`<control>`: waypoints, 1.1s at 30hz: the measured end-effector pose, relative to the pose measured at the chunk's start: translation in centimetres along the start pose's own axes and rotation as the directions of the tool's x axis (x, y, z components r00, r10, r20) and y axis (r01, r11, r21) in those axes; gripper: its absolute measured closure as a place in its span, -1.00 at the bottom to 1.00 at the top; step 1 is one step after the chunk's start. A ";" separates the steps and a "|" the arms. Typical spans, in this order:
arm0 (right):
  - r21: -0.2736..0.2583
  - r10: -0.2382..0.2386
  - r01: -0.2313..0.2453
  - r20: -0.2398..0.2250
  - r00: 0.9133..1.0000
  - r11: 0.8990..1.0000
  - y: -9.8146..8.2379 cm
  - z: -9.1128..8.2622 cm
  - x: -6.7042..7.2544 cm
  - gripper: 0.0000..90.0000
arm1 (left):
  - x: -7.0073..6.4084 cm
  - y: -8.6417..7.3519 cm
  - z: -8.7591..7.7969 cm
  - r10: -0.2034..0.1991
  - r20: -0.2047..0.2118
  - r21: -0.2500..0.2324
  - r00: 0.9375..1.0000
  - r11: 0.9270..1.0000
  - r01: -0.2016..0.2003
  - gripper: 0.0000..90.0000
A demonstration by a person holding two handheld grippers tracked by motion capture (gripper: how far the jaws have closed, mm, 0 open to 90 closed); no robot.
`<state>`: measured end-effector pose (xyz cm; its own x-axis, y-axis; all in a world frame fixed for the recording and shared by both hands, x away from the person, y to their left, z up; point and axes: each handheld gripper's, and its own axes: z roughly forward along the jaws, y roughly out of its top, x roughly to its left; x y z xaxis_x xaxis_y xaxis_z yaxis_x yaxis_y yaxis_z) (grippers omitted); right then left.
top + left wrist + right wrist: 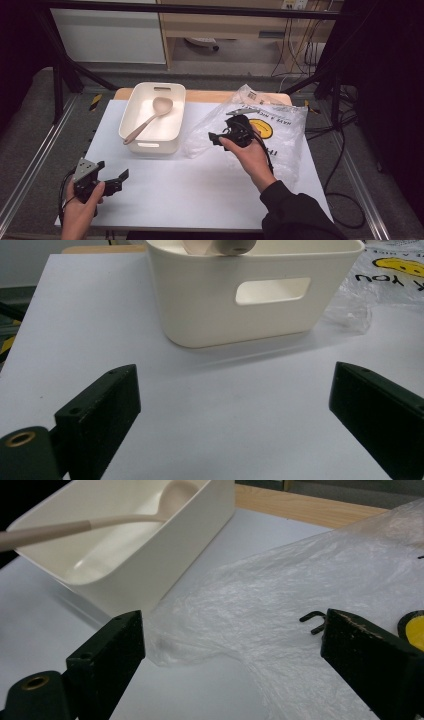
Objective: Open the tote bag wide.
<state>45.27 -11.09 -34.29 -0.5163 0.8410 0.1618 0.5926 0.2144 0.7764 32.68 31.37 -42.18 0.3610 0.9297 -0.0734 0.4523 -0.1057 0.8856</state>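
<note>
Spoon in bin, bag flat beside it, both grippers spread.

A matte beige long-handled spoon (150,118) is leaned inside the glossy cream rectangular plastic bin (172,127). Right of the bin, the crinkled clear plastic bag (287,135) is overhung by the right gripper (216,138), jaws spread, nothing pinched. Nearer than the bin, the left gripper (111,176) is held spread, empty.

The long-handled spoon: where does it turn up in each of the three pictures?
High view: the spoon lies slantwise in the white bin, left of centre, bowl end farthest from the person.
Left gripper view: its handle end pokes over the bin's near rim at the top edge.
Right gripper view: it runs from the left edge to its bowl at the top.
Shared landmark: the clear plastic bag beside the bin.
</note>
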 end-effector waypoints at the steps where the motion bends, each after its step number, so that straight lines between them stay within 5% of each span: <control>1: -0.010 0.011 -0.011 -0.002 1.000 1.000 0.0 -0.4 -0.4 -0.75 | 0.0 0.0 0.0 -0.003 -0.001 -0.001 1.000 1.000 0.003 -0.86; 11: -0.061 -0.038 0.042 0.065 0.997 0.997 -2.0 -2.8 -3.9 -0.76 | 0.1 0.0 0.0 -0.009 -0.005 -0.002 1.000 1.000 0.009 -0.86; 20: -0.063 -0.082 0.086 0.058 0.995 0.994 -5.0 -4.1 -7.1 -0.75 | 0.1 0.0 0.1 -0.009 -0.006 0.002 1.000 1.000 0.009 -0.86; 26: -0.021 -0.112 0.113 0.046 0.993 0.993 -6.3 -2.4 -8.2 -0.73 | 0.0 0.0 0.1 -0.005 -0.009 0.004 1.000 1.000 0.005 -0.86; 29: 0.012 -0.159 0.158 0.071 0.985 0.987 -6.9 -1.3 -8.7 -0.72 | -0.1 0.0 0.1 -0.005 -0.005 0.004 1.000 1.000 0.005 -0.86; 33: 0.063 -0.165 0.163 0.020 0.986 0.985 -7.9 0.0 -8.9 -0.72 | -0.1 0.0 0.2 -0.002 -0.002 0.009 1.000 1.000 0.002 -0.86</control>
<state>45.13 -20.25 -41.87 -0.5944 0.8040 0.0194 0.5382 0.3797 0.7525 32.80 31.24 -42.26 0.3585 0.9305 -0.0748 0.4601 -0.1064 0.8815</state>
